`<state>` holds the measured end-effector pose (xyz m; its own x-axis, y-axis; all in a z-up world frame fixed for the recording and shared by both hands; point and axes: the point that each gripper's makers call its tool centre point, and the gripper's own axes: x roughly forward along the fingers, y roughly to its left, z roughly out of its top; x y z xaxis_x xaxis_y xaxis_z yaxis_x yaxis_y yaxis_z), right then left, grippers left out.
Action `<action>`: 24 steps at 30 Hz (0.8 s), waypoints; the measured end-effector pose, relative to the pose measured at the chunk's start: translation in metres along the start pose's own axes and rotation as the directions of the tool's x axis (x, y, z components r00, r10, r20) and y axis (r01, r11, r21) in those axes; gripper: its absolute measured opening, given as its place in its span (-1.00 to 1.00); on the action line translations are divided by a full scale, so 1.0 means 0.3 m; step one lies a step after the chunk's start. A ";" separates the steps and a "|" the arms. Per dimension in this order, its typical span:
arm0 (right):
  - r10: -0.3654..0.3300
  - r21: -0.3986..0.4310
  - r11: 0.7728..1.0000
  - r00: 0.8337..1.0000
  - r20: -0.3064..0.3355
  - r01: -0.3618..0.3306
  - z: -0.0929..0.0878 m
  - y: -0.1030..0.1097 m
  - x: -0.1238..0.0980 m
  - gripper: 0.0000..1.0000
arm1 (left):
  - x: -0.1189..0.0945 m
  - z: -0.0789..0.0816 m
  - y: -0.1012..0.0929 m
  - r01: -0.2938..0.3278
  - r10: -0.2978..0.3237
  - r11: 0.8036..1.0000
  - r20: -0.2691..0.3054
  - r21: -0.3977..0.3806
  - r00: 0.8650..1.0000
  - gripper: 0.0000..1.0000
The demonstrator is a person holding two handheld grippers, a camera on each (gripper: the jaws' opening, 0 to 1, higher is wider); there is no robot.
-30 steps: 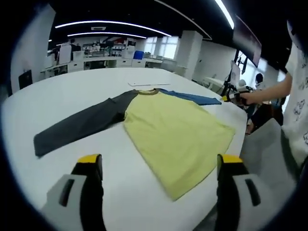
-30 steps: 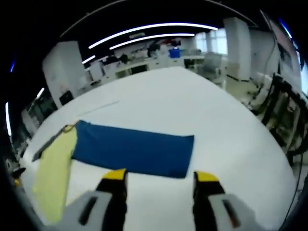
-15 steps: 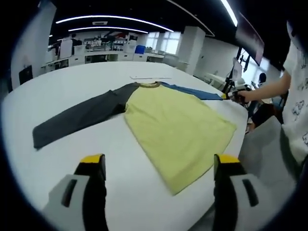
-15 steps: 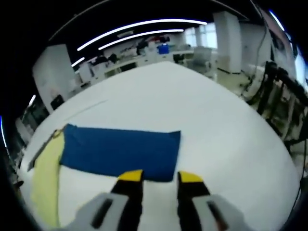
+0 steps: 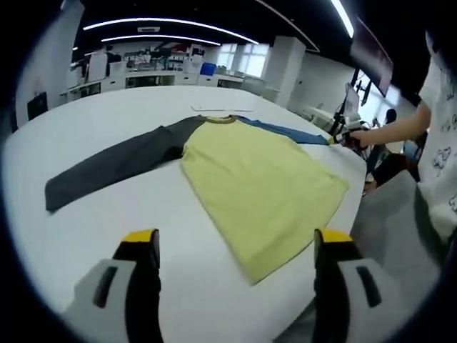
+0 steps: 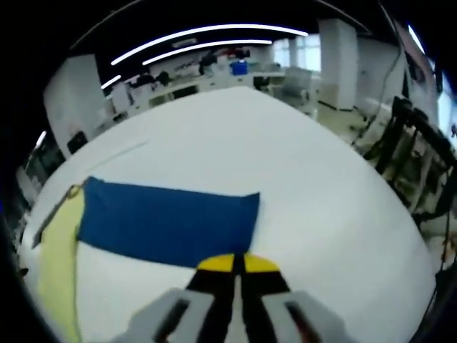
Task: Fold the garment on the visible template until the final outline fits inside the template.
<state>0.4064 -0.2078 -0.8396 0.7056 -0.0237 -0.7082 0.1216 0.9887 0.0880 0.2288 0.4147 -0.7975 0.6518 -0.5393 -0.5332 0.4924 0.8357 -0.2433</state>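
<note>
Right gripper view: the right tongs [image 6: 238, 261] are closed on the blue sleeve [image 6: 168, 223] hem; left tongs [image 5: 232, 246] gape, empty (shirt [image 5: 257, 186] flat on counter [image 5: 100, 221]). The sleeve should be lifted low, folded across.

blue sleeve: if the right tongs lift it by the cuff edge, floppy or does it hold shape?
Likely floppy: the blue sleeve lies flat as thin cloth on the table. Probably light. It joins the yellow body, so a lift would probably tug that. Right tongs look shut at its edge.

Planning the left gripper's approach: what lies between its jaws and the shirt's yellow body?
Bare white table, as the left gripper view shows; the left gripper hangs open, short of the yellow body.
</note>
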 end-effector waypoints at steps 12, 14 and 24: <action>0.101 -0.047 0.994 0.993 0.056 -0.098 0.109 0.167 -0.076 -1.00 | 0.012 0.015 -0.018 0.022 -0.022 1.000 0.042 0.003 0.999 0.71; 0.139 -0.050 0.989 0.988 0.062 -0.136 0.128 0.229 -0.085 -1.00 | 0.015 0.023 -0.029 0.026 -0.026 1.000 0.052 0.004 0.998 0.71; 0.338 -0.101 0.939 0.939 0.072 -0.330 0.206 0.530 -0.068 -1.00 | 0.013 0.048 -0.071 0.044 -0.045 0.999 0.077 0.013 0.996 0.69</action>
<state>0.4544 -0.0593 -0.7680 0.7533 0.3008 -0.5848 -0.1889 0.9508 0.2458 0.2293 0.3933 -0.7829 0.6711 -0.5829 -0.4581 0.5283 0.8095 -0.2561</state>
